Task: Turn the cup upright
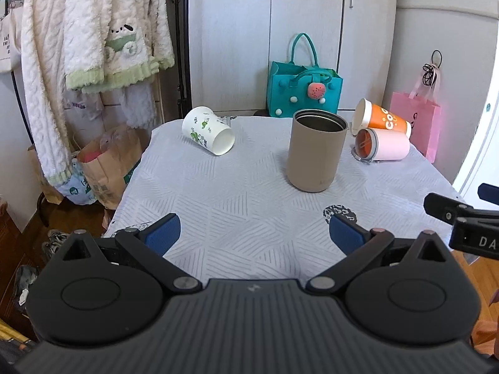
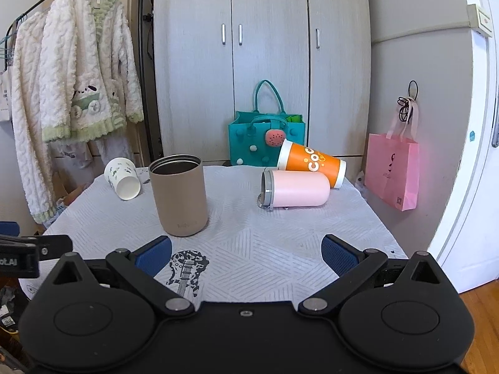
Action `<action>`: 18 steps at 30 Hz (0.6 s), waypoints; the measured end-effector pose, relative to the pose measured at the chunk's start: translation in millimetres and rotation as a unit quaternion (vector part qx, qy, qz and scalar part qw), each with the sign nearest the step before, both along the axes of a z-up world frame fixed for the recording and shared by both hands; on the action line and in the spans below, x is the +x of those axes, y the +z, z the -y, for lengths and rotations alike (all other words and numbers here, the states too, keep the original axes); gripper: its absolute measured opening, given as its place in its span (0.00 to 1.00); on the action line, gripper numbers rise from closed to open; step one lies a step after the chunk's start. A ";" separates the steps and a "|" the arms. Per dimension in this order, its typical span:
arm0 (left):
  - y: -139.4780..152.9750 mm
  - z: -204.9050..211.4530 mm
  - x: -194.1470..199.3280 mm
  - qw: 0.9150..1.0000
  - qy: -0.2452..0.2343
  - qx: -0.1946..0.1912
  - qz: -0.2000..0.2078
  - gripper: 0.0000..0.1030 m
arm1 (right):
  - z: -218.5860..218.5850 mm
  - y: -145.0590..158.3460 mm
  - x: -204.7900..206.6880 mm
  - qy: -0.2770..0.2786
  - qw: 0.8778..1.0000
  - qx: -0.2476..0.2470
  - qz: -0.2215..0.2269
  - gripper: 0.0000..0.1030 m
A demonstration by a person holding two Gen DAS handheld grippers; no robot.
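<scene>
Three cups lie on their sides on the bench, so which one counts as the task's thing is a judgement. The white paper cup (image 1: 208, 131), printed with green leaves, lies in the upper left of the left wrist view with its open mouth facing the camera and to the right. The pink tumbler (image 2: 296, 188) lies right of centre in the right wrist view, its metal-rimmed mouth pointing left, with a clear lid-like piece under that rim. The orange cup (image 2: 312, 163) lies touching it just behind, slanted, its white base to the right. A tan metal canister (image 1: 317, 150) already stands upright between the two groups, mouth open.

Risks, as I judge them: all three are round and could roll off under a sideways nudge. The paper cup looks thin and may crush if pinched hard. Lifting the pink tumbler could knock the orange cup loose, since they touch. The upright canister sits near any reach path and could be tipped.

The left tool (image 1: 253, 233) hovers low over the near edge of the bench (image 1: 237, 205), its blue pads spread wide and holding nothing. The right tool (image 2: 246, 254) is likewise spread and empty, above a guitar print (image 2: 186, 269) on the pale patterned cloth.

Behind the bench stand a teal bag (image 2: 265, 138), a pink bag (image 2: 391, 171) and a grey wardrobe (image 2: 265, 46).
</scene>
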State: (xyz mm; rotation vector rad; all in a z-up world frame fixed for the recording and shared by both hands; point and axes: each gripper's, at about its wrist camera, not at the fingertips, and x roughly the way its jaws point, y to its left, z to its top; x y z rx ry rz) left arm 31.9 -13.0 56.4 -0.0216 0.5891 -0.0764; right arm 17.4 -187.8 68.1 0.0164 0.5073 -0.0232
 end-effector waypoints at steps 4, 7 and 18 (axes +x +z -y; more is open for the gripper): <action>0.6 -1.4 0.2 1.000 0.011 0.003 0.004 1.00 | 0.3 -1.9 -0.1 -0.010 1.000 -0.002 -0.003 1.00; 2.3 -2.5 -1.0 1.000 0.017 0.003 0.013 1.00 | 1.8 -2.9 1.6 -0.014 1.000 0.000 -0.006 1.00; -3.8 -4.5 2.9 1.000 0.023 0.001 0.005 1.00 | 3.2 -6.3 1.0 -0.028 1.000 -0.001 -0.007 1.00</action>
